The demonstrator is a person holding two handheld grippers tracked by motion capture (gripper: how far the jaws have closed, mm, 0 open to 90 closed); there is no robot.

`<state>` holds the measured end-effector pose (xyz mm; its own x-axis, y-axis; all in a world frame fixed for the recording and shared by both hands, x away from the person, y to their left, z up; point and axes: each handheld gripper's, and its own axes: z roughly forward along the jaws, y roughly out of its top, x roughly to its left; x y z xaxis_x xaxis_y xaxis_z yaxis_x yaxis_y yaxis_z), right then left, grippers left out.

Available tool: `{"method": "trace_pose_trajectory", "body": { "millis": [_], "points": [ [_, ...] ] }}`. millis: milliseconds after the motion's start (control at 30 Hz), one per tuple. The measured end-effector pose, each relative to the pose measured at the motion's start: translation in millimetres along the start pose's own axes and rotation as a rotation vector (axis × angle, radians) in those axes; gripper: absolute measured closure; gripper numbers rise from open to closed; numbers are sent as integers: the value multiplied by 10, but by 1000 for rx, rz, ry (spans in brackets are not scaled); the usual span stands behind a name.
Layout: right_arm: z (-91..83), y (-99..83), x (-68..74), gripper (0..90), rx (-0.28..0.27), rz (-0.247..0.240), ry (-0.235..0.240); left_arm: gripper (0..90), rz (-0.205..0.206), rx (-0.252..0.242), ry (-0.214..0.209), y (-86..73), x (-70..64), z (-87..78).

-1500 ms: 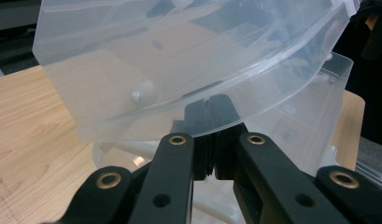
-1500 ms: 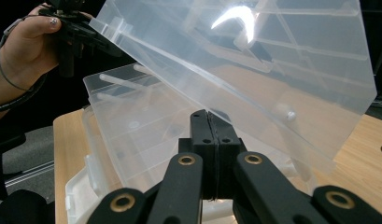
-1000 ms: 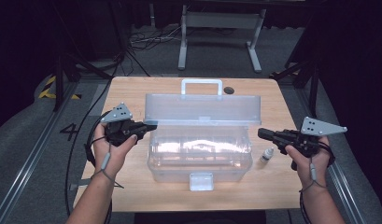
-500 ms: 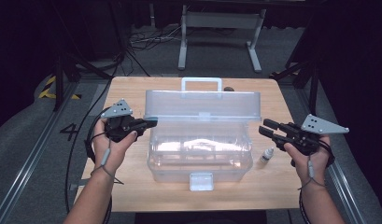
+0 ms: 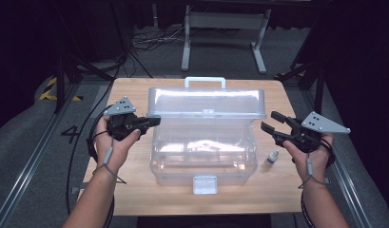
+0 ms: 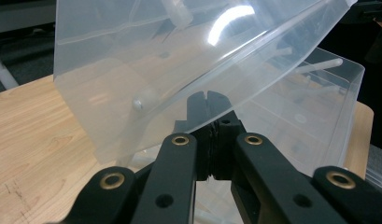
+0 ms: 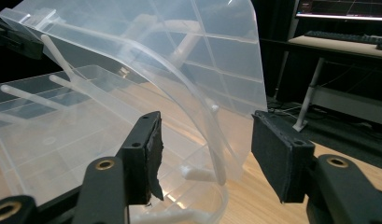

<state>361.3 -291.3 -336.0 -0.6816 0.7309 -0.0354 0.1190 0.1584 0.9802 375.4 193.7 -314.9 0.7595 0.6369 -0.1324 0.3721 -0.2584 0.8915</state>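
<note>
A clear plastic storage box (image 5: 204, 154) sits at the middle of the wooden table (image 5: 130, 85), its lid (image 5: 206, 102) swung up and standing at the box's twelve o'clock edge, the white carry handle (image 5: 205, 80) on top. My left hand-held gripper (image 5: 151, 122), at the box's nine o'clock, looks pinched together on the lid's left edge, the jaw tips meeting right at the translucent rim in the left gripper view (image 6: 208, 100); I judge it is steadying the lid there, though the plastic hides the exact contact. My right hand-held gripper (image 5: 273, 121), at three o'clock, stands with its jaws wide apart just short of the lid's right corner, which shows between the two black pads (image 7: 153, 144) in the right gripper view without touching either. By my reading the opening is mostly done: the latch (image 5: 205, 184) at six o'clock hangs free and the tub is open, with pale rod-like pieces faintly visible inside. What seems left is settling the lid and then dealing with a small white dropper bottle (image 5: 272, 157) standing on the table at the box's four o'clock, near my right hand. The box is thin, glossy and ribbed, with rounded corners that catch glare; the table is matte light wood.
</note>
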Motion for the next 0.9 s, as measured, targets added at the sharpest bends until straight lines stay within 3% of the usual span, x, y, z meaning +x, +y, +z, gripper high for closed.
{"method": "trace_pose_trajectory", "body": {
  "millis": [233,333,600,900],
  "points": [
    [108,52,28,426,4,-18,-25,887,-1,4,0,24,9,3],
    [147,69,36,420,24,-3,-32,885,0,5,2,26,6,4],
    [245,118,90,411,21,-34,-92,885,-1,3,2,49,19,10],
    [322,197,81,411,21,-57,-121,885,-3,3,2,78,39,18]
  ]
}}
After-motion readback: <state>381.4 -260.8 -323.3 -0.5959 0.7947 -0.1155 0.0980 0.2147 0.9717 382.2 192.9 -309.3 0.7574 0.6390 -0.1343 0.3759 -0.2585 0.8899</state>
